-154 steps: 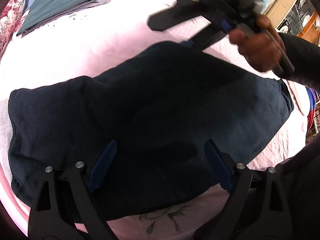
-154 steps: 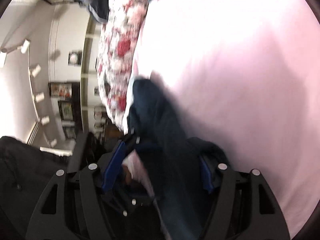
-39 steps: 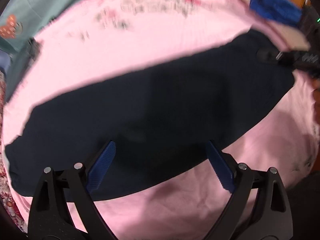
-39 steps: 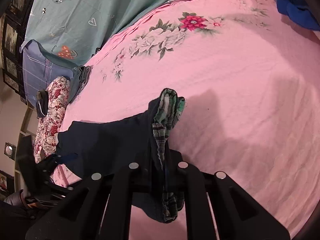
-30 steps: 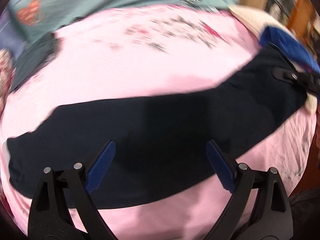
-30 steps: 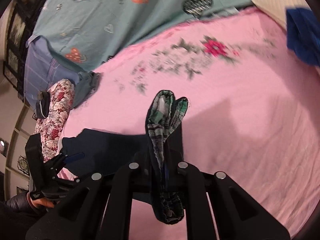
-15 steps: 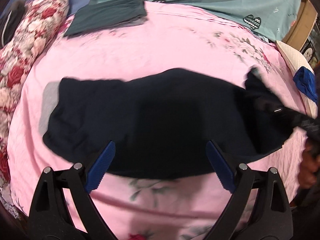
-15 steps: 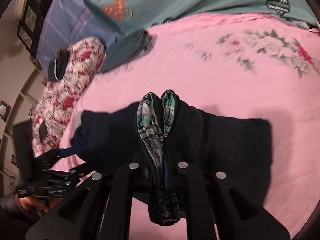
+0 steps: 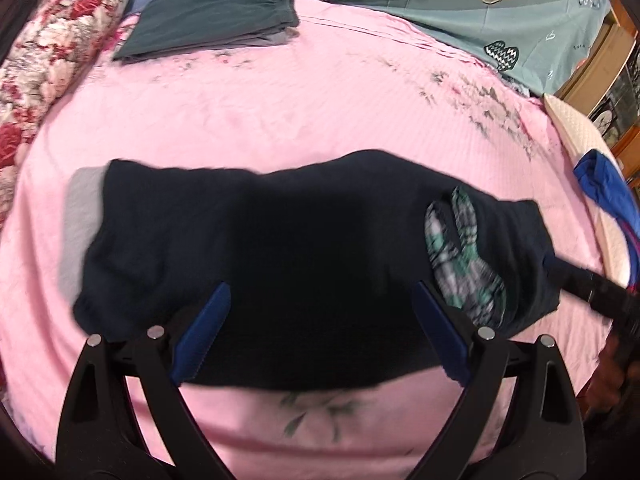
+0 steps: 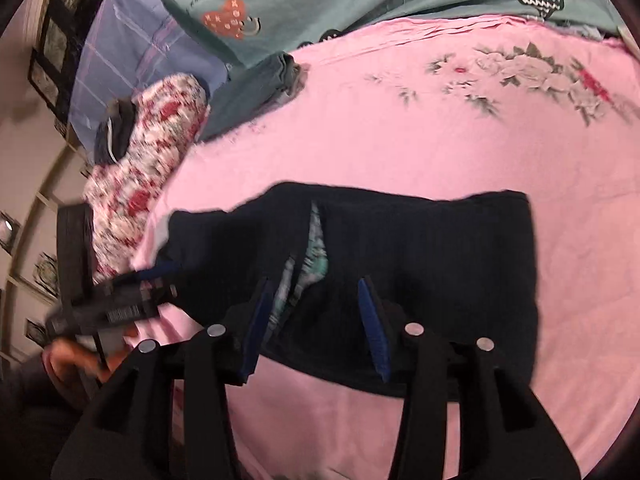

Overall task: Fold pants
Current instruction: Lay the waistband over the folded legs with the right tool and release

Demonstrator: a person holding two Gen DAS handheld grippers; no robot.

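Both grippers hang over the dark navy pants (image 9: pixel 280 256), which lie folded across the middle of the pink floral bedsheet (image 9: pixel 320 112). Left gripper (image 9: pixel 320 328) has its blue-padded fingers spread wide above the near edge of the fabric, holding nothing. Right gripper (image 10: pixel 316 316) is likewise parted, its pads either side of a plaid green lining (image 10: pixel 316 256) showing at the pants' opening. Folded teal clothes (image 9: pixel 212 20) sit at the far side beside a red floral pillow (image 9: pixel 52 52).

Pants (image 9: pixel 280 248) on bedsheet (image 9: pixel 320 112) (pillow (image 9: pixel 48 40) leftward)
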